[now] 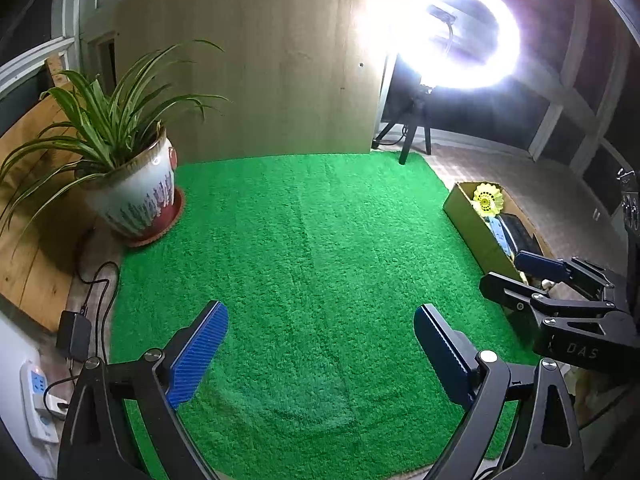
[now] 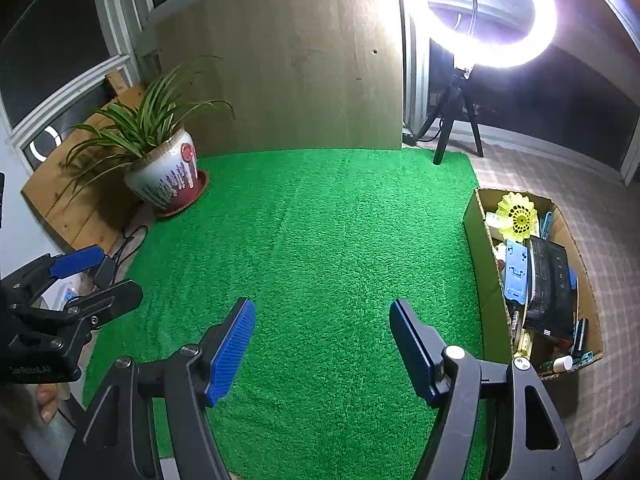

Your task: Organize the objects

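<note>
A cardboard box (image 2: 486, 280) stands on the floor at the right edge of the green turf mat (image 2: 320, 232). It holds a yellow shuttlecock (image 2: 516, 212), a blue plastic item (image 2: 515, 272), a black pouch (image 2: 550, 284) and several small things. My right gripper (image 2: 323, 304) hovers over bare turf, open, with nothing between its blue pads. My left gripper (image 1: 320, 308) is likewise open and empty above the mat (image 1: 300, 232). In the left wrist view the right gripper (image 1: 508, 274) hangs beside the box (image 1: 476, 226), with the shuttlecock (image 1: 487, 199) behind it. The left gripper (image 2: 108, 276) shows at the right view's left edge.
A potted spider plant (image 1: 136, 196) (image 2: 168, 180) sits at the mat's far left corner. A wooden board (image 2: 280, 60) leans at the back. A bright ring light (image 2: 548, 20) on a tripod (image 2: 448, 128) stands back right. A power strip (image 1: 38, 396) and adapter (image 1: 72, 334) with cables lie left.
</note>
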The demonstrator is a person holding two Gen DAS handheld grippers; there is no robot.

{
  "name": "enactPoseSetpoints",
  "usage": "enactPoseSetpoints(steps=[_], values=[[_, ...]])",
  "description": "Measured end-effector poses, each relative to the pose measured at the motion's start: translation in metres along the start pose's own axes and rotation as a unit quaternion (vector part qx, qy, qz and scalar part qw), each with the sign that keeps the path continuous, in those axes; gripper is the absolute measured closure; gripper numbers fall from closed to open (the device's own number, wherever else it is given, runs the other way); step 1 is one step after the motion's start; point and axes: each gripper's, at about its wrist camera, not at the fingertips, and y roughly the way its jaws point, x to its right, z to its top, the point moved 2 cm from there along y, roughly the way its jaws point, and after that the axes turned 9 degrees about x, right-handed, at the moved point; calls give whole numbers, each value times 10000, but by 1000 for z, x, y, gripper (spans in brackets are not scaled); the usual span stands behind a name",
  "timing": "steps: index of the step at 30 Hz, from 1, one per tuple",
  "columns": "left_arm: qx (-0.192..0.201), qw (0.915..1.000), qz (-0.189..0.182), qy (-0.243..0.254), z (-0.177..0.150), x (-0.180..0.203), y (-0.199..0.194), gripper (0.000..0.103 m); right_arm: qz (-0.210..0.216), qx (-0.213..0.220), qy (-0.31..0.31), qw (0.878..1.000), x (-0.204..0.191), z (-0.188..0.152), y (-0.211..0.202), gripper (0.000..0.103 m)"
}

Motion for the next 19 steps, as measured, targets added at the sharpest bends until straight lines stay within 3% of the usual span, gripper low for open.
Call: enactPoseSetpoints(steps=[19], values=[[-86, 9999, 51, -24, 1, -4, 15, 7, -17, -120, 9, 9999, 1, 0, 15, 37]])
